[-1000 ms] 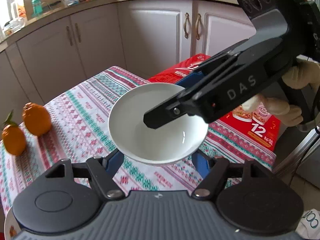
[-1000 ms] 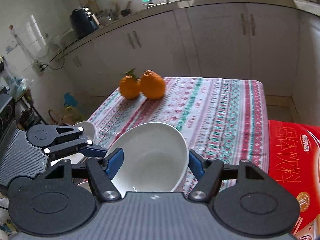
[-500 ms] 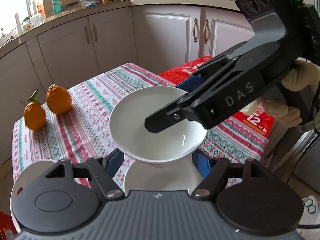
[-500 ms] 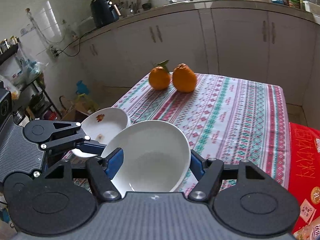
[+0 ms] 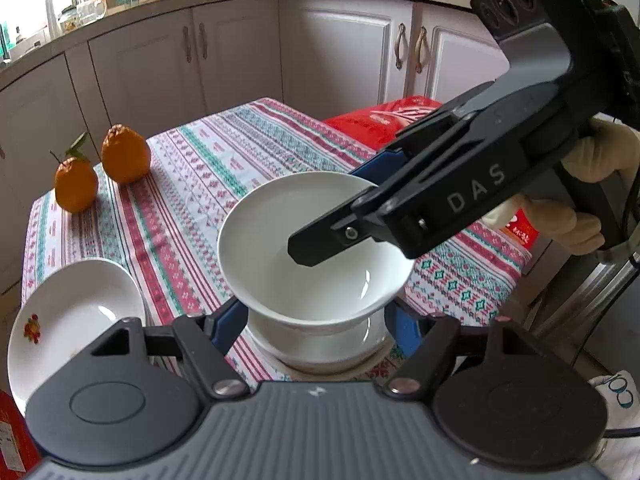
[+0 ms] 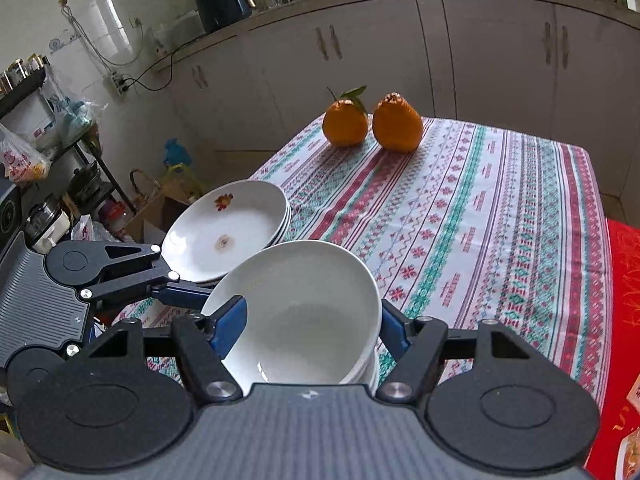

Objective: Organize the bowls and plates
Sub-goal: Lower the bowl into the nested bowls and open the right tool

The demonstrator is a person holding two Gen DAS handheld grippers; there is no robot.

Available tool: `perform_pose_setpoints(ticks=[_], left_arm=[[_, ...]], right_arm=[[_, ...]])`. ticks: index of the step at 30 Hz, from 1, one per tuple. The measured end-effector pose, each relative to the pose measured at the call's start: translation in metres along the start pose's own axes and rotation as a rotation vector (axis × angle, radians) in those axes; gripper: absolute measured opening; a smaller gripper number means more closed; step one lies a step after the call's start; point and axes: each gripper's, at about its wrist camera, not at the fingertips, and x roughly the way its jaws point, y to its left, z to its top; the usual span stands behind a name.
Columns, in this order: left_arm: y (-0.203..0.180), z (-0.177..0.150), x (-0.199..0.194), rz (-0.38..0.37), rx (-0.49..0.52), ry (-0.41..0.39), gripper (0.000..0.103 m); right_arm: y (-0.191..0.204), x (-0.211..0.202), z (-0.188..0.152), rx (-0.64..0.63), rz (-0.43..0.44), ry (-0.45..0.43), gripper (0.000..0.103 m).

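A white bowl [image 5: 316,248] is held from both sides, just above a stack of white bowls [image 5: 320,344] on the striped tablecloth. My left gripper [image 5: 316,320] is shut on its near rim, blue fingers on either side. My right gripper [image 6: 312,320] is shut on the same bowl [image 6: 304,312] and also shows in the left wrist view [image 5: 432,196], reaching over the bowl from the right. A stack of white plates [image 6: 228,232] with a small flower print lies to the left; it also shows in the left wrist view [image 5: 68,320].
Two oranges [image 6: 372,124] sit at the far end of the tablecloth [image 6: 480,208]. A red carton [image 5: 380,120] lies beyond the table's right edge. Kitchen cabinets [image 5: 240,52] stand behind. A cluttered rack [image 6: 48,140] is at the left.
Both grippers have lowered the bowl toward the near table edge. The stack of bowls beneath it and the plates at the left have come into view.
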Motion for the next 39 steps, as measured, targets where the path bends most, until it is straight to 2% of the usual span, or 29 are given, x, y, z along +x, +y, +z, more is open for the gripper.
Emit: perform_pose_setpoints(ticks=[33,39], left_arm=[[0.004,-0.012,0.006,-0.028,-0.031,0.018,0.077],[0.004,-0.013,0.009,-0.026,-0.026,0.03,0.083]], right_arm=[[0.001,0.013,-0.012,0.014,-0.025,0.033,0.075],[0.003,0.015,-0.014,-0.002,-0.032,0.036,0.076]])
